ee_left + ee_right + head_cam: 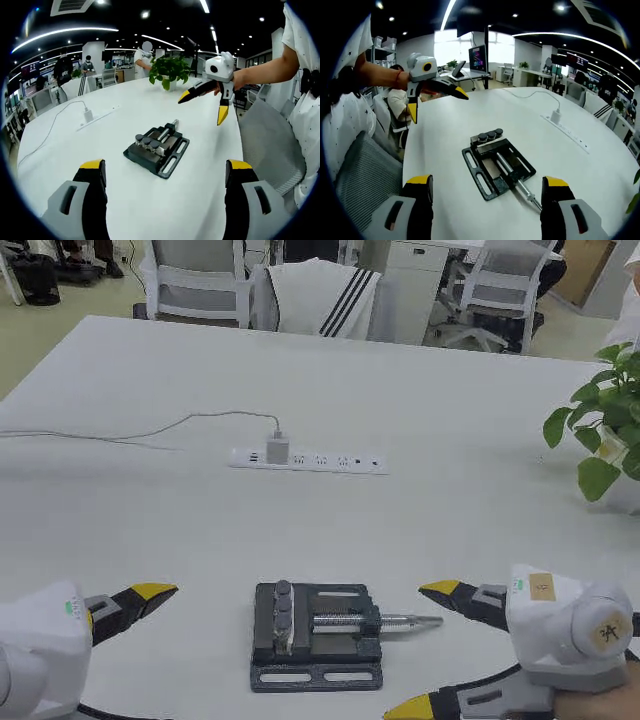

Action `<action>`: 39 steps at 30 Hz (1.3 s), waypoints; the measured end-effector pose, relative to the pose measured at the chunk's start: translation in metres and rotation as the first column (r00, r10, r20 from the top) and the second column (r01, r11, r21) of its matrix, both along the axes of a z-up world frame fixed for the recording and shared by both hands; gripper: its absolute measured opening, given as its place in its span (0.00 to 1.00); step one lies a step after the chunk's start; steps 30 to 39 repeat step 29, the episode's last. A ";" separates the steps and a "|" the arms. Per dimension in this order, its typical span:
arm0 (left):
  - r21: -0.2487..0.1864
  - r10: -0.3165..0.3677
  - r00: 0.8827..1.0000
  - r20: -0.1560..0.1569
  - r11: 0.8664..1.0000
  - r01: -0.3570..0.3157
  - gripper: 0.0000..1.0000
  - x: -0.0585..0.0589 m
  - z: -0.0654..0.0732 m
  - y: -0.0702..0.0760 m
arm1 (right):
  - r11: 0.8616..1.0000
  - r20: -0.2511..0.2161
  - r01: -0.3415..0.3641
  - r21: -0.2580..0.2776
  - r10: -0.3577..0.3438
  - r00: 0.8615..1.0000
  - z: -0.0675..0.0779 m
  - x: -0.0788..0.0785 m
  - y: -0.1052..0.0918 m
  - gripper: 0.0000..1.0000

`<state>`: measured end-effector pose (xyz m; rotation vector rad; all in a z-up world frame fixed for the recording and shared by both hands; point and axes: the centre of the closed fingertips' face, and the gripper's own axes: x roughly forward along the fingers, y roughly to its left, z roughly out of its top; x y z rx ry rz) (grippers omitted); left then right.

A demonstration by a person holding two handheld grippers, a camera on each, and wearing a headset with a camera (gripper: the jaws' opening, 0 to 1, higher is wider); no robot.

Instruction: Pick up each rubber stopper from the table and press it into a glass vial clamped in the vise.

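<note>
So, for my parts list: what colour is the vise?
Dark grey vise, silver screw handle; clearest in the right gripper view.

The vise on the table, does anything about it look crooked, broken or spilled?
Nothing stands out. The vise sits flat and square on the table. Its three vials stand upright in a row between the jaws, each with a dark top. No spill or damage is visible around it.
</note>
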<state>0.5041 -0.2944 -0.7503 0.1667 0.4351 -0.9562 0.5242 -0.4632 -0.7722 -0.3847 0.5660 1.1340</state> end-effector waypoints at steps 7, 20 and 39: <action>0.014 -0.001 1.000 -0.006 1.000 0.001 0.99 0.001 -0.007 0.001 | 1.000 0.006 0.016 -0.001 -0.016 1.000 0.002 0.002 -0.008 0.90; 0.020 -0.011 1.000 -0.016 1.000 0.011 0.99 -0.001 -0.013 0.002 | 1.000 0.011 0.018 -0.006 -0.018 1.000 0.004 0.003 -0.009 0.89; 0.022 -0.015 1.000 -0.023 1.000 0.016 0.99 -0.003 -0.015 0.003 | 1.000 0.013 0.023 -0.004 -0.023 1.000 0.007 0.005 -0.009 0.89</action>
